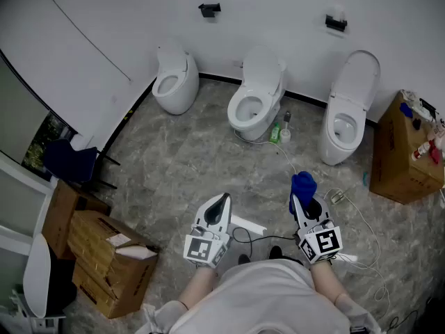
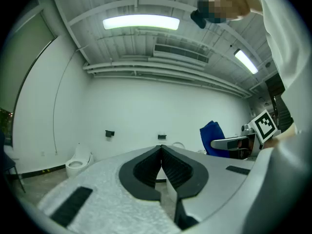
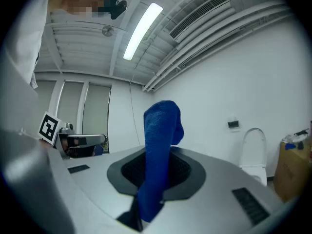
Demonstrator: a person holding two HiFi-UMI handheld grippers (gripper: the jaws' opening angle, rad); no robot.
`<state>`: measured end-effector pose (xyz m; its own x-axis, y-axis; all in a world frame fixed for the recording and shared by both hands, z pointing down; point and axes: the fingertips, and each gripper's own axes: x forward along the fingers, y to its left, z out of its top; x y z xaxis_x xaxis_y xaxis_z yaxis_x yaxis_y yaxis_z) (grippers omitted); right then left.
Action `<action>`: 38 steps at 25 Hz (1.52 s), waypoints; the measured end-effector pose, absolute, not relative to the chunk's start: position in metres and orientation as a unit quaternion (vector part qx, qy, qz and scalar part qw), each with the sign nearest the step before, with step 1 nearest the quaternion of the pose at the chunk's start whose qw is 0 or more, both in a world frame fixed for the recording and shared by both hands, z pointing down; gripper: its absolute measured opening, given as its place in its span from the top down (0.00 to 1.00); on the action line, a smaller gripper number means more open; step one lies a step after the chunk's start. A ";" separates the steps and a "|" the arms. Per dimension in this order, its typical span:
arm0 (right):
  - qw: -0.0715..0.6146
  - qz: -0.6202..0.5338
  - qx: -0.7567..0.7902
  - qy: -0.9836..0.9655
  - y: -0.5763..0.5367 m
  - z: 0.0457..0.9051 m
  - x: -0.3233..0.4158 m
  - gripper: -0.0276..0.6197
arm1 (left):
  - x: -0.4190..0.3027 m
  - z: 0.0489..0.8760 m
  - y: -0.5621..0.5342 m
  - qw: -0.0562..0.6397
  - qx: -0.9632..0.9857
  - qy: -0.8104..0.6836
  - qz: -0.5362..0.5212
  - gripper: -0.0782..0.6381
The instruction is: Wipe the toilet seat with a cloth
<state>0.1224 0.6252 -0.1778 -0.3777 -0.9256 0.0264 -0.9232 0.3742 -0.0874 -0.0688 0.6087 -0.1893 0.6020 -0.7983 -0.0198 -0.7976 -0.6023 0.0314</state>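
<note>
Wiping had not started, as far as the pictures showed. The person stood on the grey floor (image 1: 174,165), well apart from three toilets lined up along the far wall, so no toilet seat had met the cloth (image 1: 303,184) yet. The job in hand looked like carrying the cloth over. Walking up to a toilet, putting the cloth down on the seat ring and rubbing all the way round it were all left to do. I could not tell which one was meant: the left toilet (image 1: 174,83), the middle toilet (image 1: 254,106) and the right toilet (image 1: 346,120) all showed open bowls. The right claw (image 1: 297,199) was clamped on the cloth, which was held up in the air in front of the person, on the right side. The cloth was bright blue, soft and fuzzy. It was bunched into a thick roll that stuck out past the claw tips and flopped over a little at the top. It looked clean, but that was hard to be sure of. The left claw (image 1: 224,197) was closed with nothing inside, its two dark pads meeting at the tip.
</note>
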 end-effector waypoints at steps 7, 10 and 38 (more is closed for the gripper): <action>0.023 -0.046 -0.559 0.828 0.623 -0.177 0.128 0.87 | -0.062 -0.188 0.604 0.012 0.894 -0.447 -0.014 0.88; 0.024 -0.043 -0.556 0.830 0.621 -0.179 0.131 0.87 | -0.056 -0.188 0.602 0.014 0.894 -0.447 -0.010 0.88; 0.017 -0.075 -0.516 0.853 0.543 -0.152 0.175 0.87 | -0.012 -0.180 0.528 0.009 0.882 -0.471 0.004 0.88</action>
